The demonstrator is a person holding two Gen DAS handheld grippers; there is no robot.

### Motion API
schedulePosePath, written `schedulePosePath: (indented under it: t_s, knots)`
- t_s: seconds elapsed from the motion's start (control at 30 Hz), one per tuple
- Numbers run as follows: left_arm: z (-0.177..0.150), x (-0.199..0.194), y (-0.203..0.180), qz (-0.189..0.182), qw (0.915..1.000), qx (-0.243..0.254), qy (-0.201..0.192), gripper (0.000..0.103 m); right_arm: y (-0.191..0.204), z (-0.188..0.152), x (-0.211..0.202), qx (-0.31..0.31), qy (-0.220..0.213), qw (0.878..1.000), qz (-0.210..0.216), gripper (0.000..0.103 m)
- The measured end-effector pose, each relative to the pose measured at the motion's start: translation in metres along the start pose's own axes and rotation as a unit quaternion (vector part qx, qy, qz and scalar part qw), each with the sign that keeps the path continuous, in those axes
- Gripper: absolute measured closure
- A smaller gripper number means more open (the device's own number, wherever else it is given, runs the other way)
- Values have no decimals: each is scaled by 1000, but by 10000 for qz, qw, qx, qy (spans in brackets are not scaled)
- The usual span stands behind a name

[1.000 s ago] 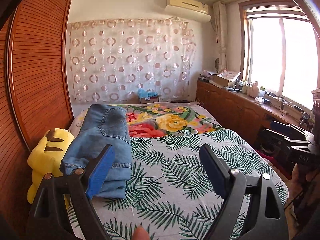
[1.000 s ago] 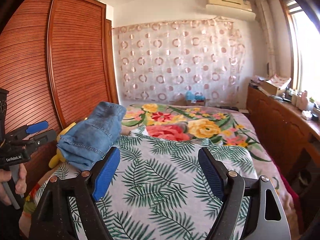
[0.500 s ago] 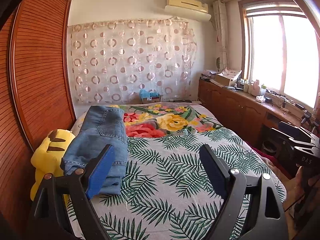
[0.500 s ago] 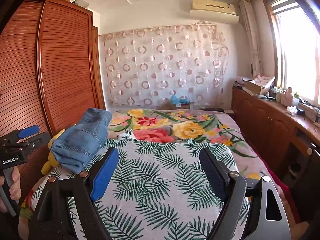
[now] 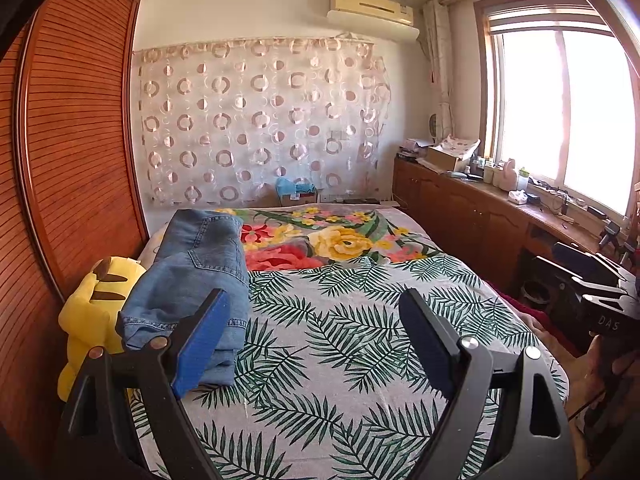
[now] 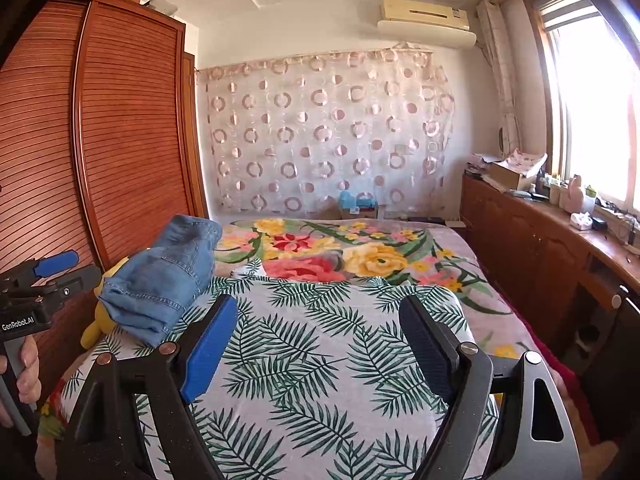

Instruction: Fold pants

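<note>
Two tongs are in your hands, and both stand wide apart with nothing between the pads. Your left tongs (image 5: 316, 344) hang above the bed (image 5: 360, 320), over its palm-leaf cover. Your right tongs (image 6: 320, 348) hang above the same cover, likewise clear of it. In the right wrist view, your left tongs appear at the far left edge, gripped in your hand (image 6: 24, 376).

The jeans (image 5: 192, 280) lie folded in a stack ahead and to the left of both tongs, along the left side of the bed. They rest partly on the leaf cover and partly toward the flowered blanket (image 5: 320, 236) farther ahead. Neither tongs touch them.

A yellow plush toy (image 5: 92, 312) sits just left of the jeans, touching them, between the stack and the wooden wardrobe (image 5: 72, 140). A worktop (image 5: 500, 200) carrying small items runs along the right, under the window (image 5: 560, 112).
</note>
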State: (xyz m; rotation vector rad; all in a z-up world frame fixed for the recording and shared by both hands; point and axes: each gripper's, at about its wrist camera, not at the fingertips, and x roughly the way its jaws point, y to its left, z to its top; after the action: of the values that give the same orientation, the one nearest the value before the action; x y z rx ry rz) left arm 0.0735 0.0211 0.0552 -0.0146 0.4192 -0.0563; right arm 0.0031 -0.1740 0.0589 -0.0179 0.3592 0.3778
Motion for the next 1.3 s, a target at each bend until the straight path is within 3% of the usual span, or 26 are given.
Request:
schedulePosePath:
  t_s: [1.3]
  knots:
    - [-7,-4,-7,-29,10000,24,11,16,-12,-1,0,-37,-44,10000,74,19]
